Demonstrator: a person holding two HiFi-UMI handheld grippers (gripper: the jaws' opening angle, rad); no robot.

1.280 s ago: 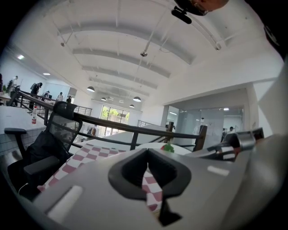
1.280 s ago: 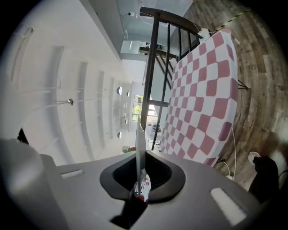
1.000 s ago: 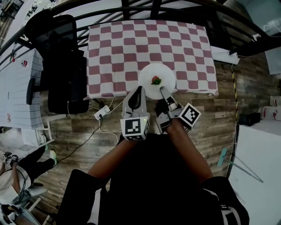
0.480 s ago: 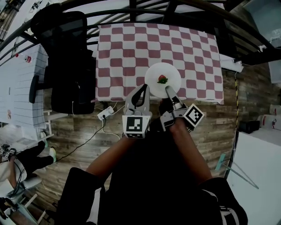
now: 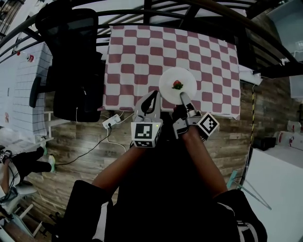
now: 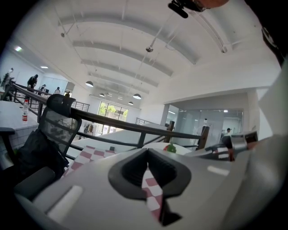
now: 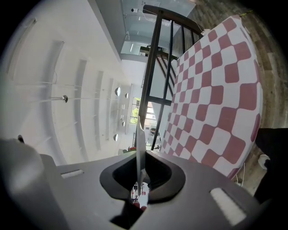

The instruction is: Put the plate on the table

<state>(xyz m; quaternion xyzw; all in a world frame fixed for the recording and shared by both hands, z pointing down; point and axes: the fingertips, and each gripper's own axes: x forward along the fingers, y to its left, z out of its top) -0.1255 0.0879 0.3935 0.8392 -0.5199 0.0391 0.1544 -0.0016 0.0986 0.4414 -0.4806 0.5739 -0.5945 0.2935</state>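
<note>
A white plate (image 5: 169,81) with a small red and green strawberry (image 5: 177,84) on it is over the near edge of the table (image 5: 137,56), which has a red and white check cloth. My right gripper (image 5: 182,96) is shut on the plate's near rim. In the right gripper view the plate (image 7: 138,143) shows edge-on as a thin white line between the jaws, beside the check cloth (image 7: 211,103). My left gripper (image 5: 152,96) is shut and empty, just left of the plate at the table's edge. In the left gripper view the strawberry (image 6: 169,148) peeks over the jaws.
A black office chair (image 5: 73,71) stands against the table's left side, with a white table (image 5: 19,90) further left. A power strip (image 5: 110,122) and its cable lie on the wood floor. A black railing (image 5: 189,9) runs behind the table. A person's legs (image 5: 23,163) show at lower left.
The plate has moved forward from the table's near edge to further over the cloth, carried by my right gripper. My left gripper has moved forward alongside it.
</note>
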